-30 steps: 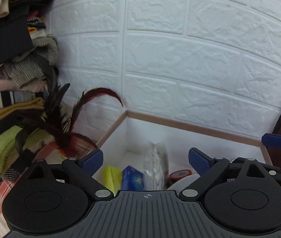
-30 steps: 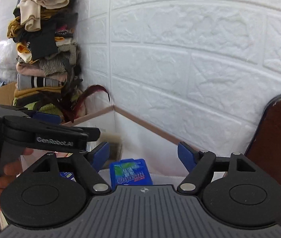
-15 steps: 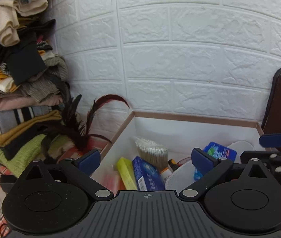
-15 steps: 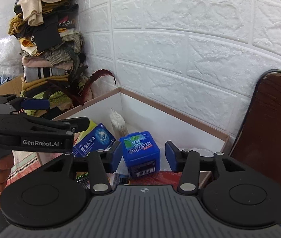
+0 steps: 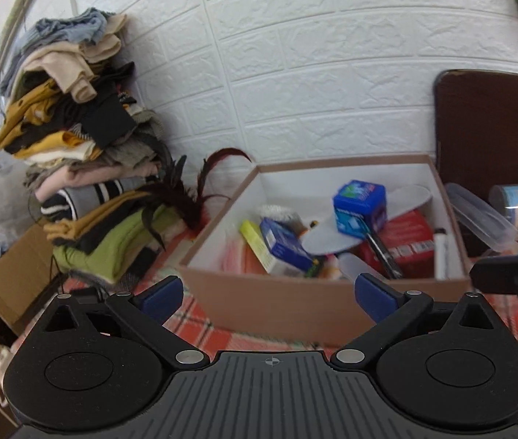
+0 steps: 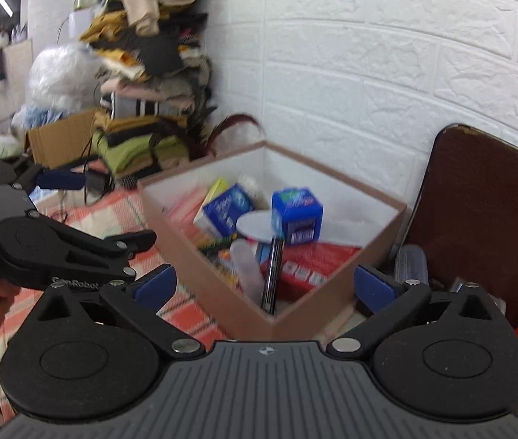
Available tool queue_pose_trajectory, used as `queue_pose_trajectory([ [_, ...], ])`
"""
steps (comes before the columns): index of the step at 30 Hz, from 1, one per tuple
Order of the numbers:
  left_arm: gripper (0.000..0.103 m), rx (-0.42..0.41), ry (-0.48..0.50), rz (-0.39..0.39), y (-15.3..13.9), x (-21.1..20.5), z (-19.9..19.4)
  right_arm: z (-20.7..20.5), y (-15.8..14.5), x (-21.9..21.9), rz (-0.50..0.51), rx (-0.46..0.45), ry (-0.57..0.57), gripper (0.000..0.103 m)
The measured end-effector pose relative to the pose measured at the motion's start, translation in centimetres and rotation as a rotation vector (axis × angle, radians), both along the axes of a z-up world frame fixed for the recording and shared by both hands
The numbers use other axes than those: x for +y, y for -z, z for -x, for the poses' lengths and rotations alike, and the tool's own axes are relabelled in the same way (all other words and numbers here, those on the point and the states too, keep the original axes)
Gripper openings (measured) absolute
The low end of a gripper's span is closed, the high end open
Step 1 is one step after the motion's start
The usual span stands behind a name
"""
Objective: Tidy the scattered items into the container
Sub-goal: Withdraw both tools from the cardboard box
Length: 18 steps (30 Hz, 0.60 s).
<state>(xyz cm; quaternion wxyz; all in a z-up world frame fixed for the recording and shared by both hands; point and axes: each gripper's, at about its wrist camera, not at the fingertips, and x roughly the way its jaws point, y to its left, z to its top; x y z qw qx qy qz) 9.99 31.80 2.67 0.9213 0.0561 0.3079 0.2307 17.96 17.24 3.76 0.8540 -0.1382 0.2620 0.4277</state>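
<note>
left gripper [image 5: 269, 294] wide open, empty | right gripper [image 6: 264, 285] wide open, empty | blue cube [image 5: 359, 203] inside box [image 5: 295, 303]

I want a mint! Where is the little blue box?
The little blue box is inside the cardboard box, toward the back, resting on a white disc beside the red pack.

One cardboard box [image 5: 281, 303] — two blue packets [image 5: 359, 203] [image 5: 284, 245], one red carton [image 5: 407, 241], one black pen [image 5: 383, 252].
</note>
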Motion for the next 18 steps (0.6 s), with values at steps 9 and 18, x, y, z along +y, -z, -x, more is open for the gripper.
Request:
queue_pose_trajectory([
  [9, 0.103, 0.020, -0.020, 0.053, 0.8, -2.7, 3.0, 4.0, 0.6, -2.4, 0.092, -0.014, -0.025, 0.103],
  [18, 0.103, 0.011, 0.005, 0.083, 0.7, -4.3, 3.5, 5.1, 0.8, -3.8, 0.112, -0.016, -0.019, 0.103],
])
